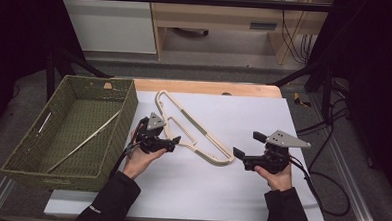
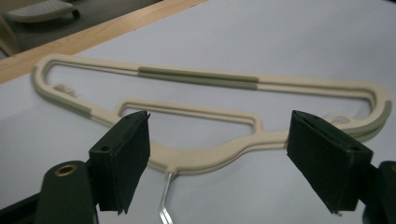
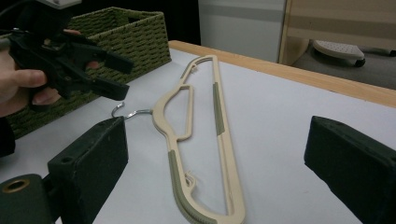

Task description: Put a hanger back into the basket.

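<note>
A cream hanger (image 1: pixel 193 128) with green grip strips lies flat on the white table sheet (image 1: pixel 240 192); all places below are given relative to this hanger. It runs slantwise across the sheet, one end toward the far wooden table edge (image 1: pixel 205 87), the other end toward the person's right hand. Its metal hook (image 2: pixel 164 198) juts from the middle of the shaped side, toward the left gripper.

Left gripper (image 1: pixel 168 142): held in the left hand (image 1: pixel 140 160) at the hook side of the hanger, tips just over its neck. From the left gripper view the two black jaws stand wide apart, one on either side of the neck and hook, pads clear of the plastic; nothing is gripped.

Right gripper (image 1: pixel 245 142): held in the right hand (image 1: pixel 277 178) just beyond the hanger's near end, aimed at it. In the right gripper view its jaws stand wide, the hanger lying on the sheet ahead of them, untouched.

Woven green basket (image 1: pixel 73 130): stands on the hook side of the hanger, beyond the left gripper, near but apart. A second pale hanger (image 1: pixel 85 141) lies slantwise inside it.
</note>
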### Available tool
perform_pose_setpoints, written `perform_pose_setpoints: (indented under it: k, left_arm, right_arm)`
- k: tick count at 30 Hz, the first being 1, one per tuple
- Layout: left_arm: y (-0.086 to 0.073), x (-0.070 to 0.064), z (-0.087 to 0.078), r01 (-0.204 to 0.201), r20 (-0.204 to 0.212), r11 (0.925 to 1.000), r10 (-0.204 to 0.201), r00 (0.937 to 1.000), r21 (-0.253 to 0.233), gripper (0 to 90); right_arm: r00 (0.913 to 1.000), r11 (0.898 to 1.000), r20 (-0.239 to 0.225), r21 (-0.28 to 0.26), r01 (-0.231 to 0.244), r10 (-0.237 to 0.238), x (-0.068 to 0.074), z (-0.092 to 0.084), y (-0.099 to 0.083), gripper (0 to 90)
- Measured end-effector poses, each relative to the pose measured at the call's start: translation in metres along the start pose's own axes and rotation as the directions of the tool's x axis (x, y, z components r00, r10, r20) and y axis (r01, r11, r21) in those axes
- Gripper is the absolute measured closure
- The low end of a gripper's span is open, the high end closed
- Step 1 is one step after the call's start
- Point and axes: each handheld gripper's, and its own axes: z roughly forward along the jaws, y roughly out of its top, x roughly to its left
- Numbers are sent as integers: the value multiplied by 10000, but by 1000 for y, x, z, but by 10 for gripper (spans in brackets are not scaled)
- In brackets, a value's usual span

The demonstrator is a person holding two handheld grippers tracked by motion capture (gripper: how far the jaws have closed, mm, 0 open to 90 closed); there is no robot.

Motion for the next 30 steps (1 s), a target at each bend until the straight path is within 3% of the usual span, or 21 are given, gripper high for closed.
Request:
perform_pose_setpoints:
  k: [5, 14, 16, 25, 30]
  left_arm:
    - [-10, 13, 11, 134, -317, 9975, -113, 9994, 693, 251]
    - [-23, 26, 28, 198, -291, 9879, -155, 9995, 1539, 447]
    - [-24, 26, 30, 36, -251, 9854, 7, 9997, 1702, 485]
    - [-32, 32, 39, -10, -180, 9772, 50, 9998, 2121, 668]
    - [-35, 35, 42, 55, -49, 9763, -46, 10000, 2164, 763]
  right_arm:
    - [10000, 10000, -16, -24, 41, -41, -1, -1, 0, 66]
    - [9999, 10000, -63, 13, 92, -92, -1, 1, 0, 68]
    - [10000, 10000, -54, 28, 81, -81, -1, 0, 0, 68]
    - [10000, 9999, -58, 98, 40, -39, 0, 2, -1, 69]
    - [10000, 9999, -63, 93, 55, -55, 0, 2, -1, 69]
